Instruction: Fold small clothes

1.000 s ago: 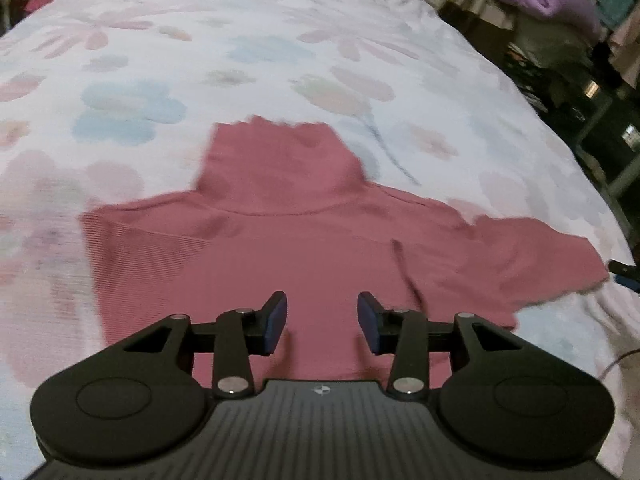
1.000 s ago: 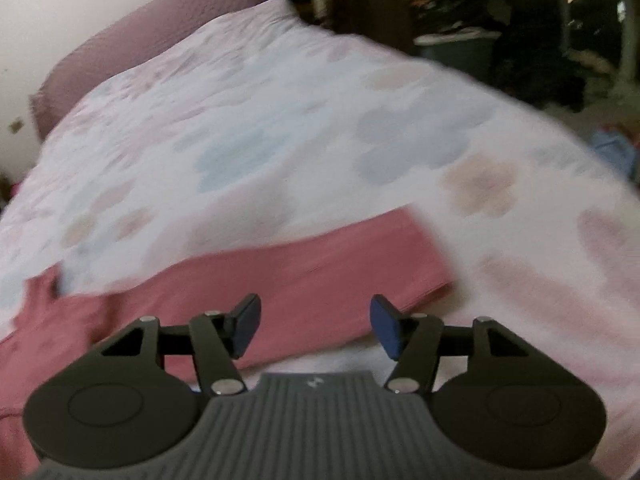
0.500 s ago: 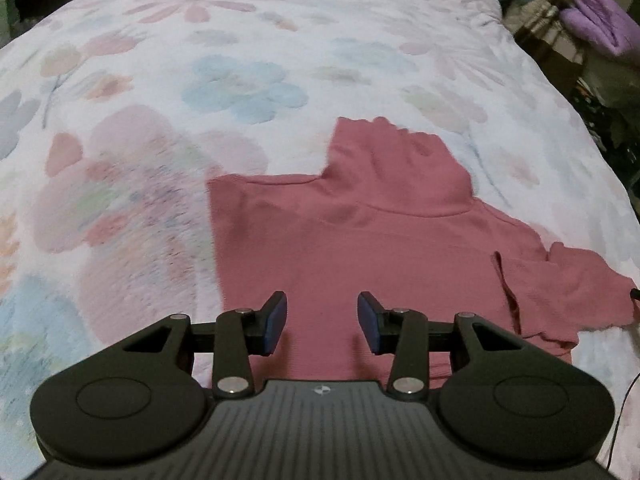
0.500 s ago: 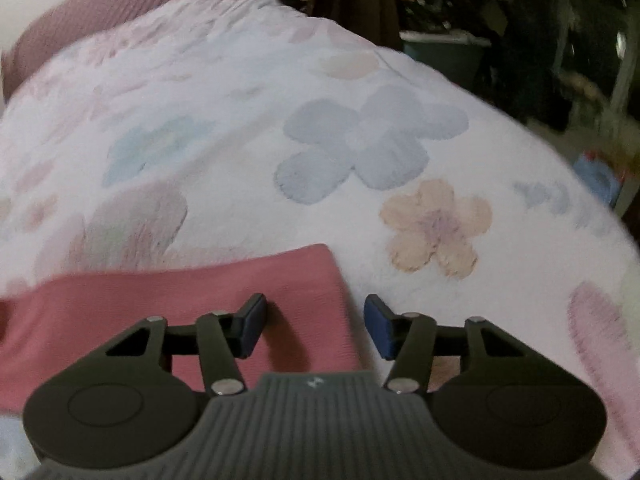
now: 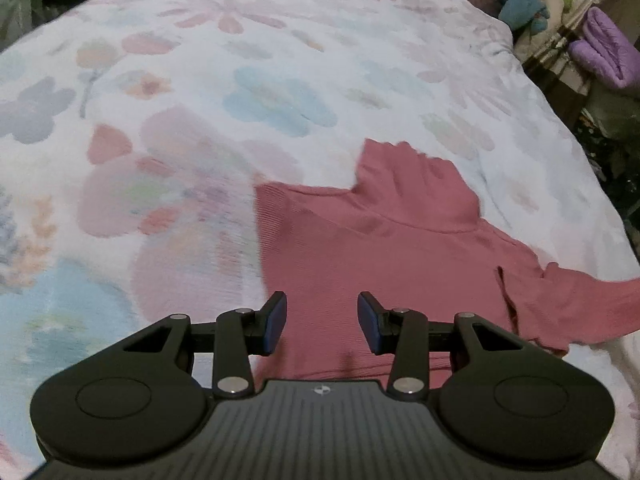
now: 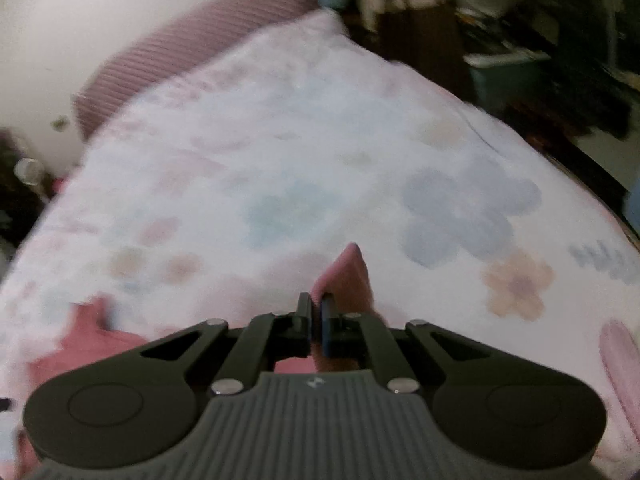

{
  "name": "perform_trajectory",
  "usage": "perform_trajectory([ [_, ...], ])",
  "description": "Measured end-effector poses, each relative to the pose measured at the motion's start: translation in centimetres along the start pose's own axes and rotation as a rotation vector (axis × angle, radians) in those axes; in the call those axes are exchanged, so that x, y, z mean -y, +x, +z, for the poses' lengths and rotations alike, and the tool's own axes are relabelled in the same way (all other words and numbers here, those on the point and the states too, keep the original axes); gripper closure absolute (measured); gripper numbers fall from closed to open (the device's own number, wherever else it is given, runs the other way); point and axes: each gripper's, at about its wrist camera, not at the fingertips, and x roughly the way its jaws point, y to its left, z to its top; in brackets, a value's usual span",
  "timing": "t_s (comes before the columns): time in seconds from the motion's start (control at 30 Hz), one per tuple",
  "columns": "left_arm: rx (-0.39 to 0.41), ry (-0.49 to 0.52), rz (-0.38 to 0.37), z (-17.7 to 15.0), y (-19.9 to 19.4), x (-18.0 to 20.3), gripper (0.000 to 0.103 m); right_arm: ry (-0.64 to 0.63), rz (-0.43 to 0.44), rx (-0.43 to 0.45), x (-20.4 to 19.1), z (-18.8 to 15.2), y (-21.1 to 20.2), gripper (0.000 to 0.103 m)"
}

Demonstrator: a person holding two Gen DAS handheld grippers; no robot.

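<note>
On a bed in a cluttered room, two hand-held grippers are working over a small pink top (image 5: pixel 400 256) that is lying on a flower-printed bedspread (image 5: pixel 240 92).

Nearest, the left gripper (image 5: pixel 322 322) is hanging over the lower body of the top with its blue-padded fingers (image 5: pixel 275 322) standing apart and nothing between them; it is released and not touching the cloth. The right gripper (image 6: pixel 317 326) is clenching: its jaws have just been closing, and a fold of the top's pink cloth (image 6: pixel 348 276) is now pinched between the pads, rising in a peak just beyond the fingertips and lifting clear of the bedspread (image 6: pixel 280 184). This view is blurring with motion.

Beyond the left gripper, the top is lying mostly flat, its high collar pointing away toward the far end of the bed. Its left edge is running straight, while the sleeve on the right side is bunching in a crumpled heap near the edge of the bed.

Farther off, a dusky pink headboard (image 6: pixel 192 52) is standing at the head of the bed against a pale wall. To the right of it, a blue soft toy (image 5: pixel 524 10) is sitting beside a rolled purple blanket (image 5: pixel 608 54), amid dim furniture.
</note>
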Motion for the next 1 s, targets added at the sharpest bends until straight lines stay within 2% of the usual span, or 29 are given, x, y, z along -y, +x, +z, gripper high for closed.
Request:
perform_trajectory([
  [0.2, 0.047, -0.018, -0.011, 0.5, -2.5, -1.9, 0.055, -0.076, 0.184, 0.086, -11.9, 4.0, -6.1, 0.103],
  [0.3, 0.067, -0.031, -0.034, 0.6, -3.7, -2.7, 0.055, -0.119, 0.24, 0.073, -18.2, 4.9, -7.2, 0.103],
  [0.43, 0.073, -0.035, -0.049, 0.9, -4.5, -3.5, 0.055, -0.127, 0.323, 0.025, -25.9, 4.5, -6.3, 0.103],
  [0.63, 0.1, -0.057, -0.1, 1.7, -5.5, -5.2, 0.055, -0.117, 0.434, -0.074, -36.7, 0.0, -2.0, 0.103],
  [0.73, 0.105, -0.077, -0.12, 2.1, -5.6, -6.3, 0.055, -0.149, 0.438, -0.136, -41.4, -3.9, 1.9, 0.103],
  [1.0, 0.093, -0.125, -0.195, 1.8, -4.3, -8.5, 0.055, -0.141, 0.423, -0.367, -46.4, -16.7, 14.4, 0.103],
])
